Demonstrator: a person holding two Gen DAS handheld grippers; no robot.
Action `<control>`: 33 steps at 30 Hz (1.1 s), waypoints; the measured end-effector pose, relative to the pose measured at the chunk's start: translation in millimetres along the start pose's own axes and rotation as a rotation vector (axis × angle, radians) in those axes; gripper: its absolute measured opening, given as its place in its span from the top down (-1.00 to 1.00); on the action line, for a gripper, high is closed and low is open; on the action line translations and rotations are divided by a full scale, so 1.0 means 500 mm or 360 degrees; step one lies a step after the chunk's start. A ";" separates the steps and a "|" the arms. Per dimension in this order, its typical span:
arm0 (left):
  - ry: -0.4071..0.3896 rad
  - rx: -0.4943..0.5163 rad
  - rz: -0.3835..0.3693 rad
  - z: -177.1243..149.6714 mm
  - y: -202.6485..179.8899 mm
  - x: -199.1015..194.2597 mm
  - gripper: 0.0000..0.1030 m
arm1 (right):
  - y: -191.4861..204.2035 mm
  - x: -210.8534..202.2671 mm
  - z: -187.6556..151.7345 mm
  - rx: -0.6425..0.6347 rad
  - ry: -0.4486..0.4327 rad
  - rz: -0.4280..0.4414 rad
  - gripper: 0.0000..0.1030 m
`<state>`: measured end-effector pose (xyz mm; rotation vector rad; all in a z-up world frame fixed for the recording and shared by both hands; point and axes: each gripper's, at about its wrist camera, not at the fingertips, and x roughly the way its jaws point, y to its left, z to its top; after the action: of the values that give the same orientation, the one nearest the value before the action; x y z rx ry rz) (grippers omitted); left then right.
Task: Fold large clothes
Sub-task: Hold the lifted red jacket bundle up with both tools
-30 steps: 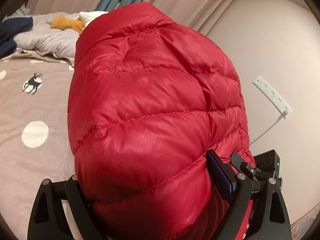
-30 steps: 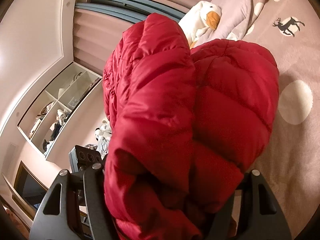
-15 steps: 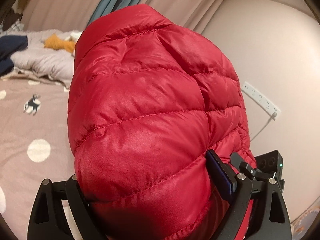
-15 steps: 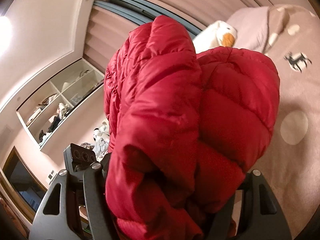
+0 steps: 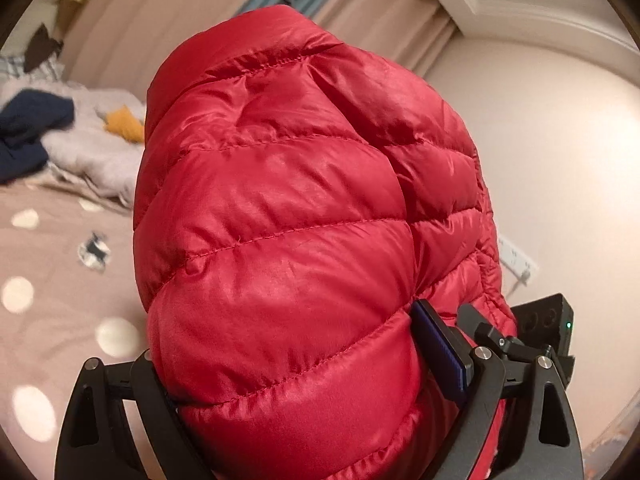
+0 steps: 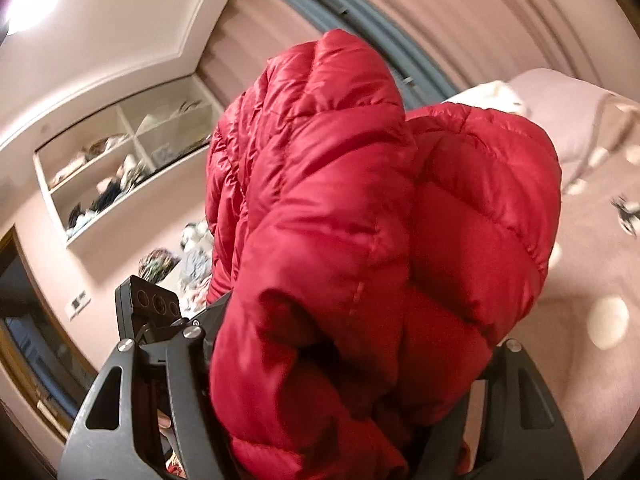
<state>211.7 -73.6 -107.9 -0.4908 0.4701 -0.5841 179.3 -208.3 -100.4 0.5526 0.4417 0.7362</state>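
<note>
Red down jacket (image 5: 288, 240) is clamped, bunched thick, in both the left gripper (image 5: 320, 392) and the right gripper (image 6: 344, 400). It has been raised higher off the spotted bedspread (image 5: 48, 320) within the last second, so it is probably being carried away.

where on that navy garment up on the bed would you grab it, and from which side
Judging from the left wrist view, take the navy garment by its raised crumpled bulge, coming from above. It lies in a loose heap beside the grey bedding, so no flat edge or corner shows.
</note>
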 end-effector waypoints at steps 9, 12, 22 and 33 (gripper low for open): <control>-0.0096 0.0002 0.0058 0.007 0.020 -0.032 -0.79 | 0.030 0.054 -0.002 -0.0120 0.0005 0.0064 -0.34; -0.0117 0.0036 0.0050 0.005 0.002 -0.036 -0.79 | 0.031 0.040 -0.004 -0.0161 0.0000 0.0071 -0.37; -0.0140 0.0063 0.0034 0.007 0.016 -0.031 -0.80 | 0.055 0.020 -0.012 -0.0245 -0.0015 0.0092 -0.43; -0.0126 0.0047 0.0055 0.008 0.022 -0.024 -0.81 | 0.061 0.033 -0.008 -0.0226 0.0011 0.0089 -0.44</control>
<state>209.5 -57.0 -107.5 -0.4751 0.3931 -0.5359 172.8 -176.3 -88.0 0.4303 0.3781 0.8165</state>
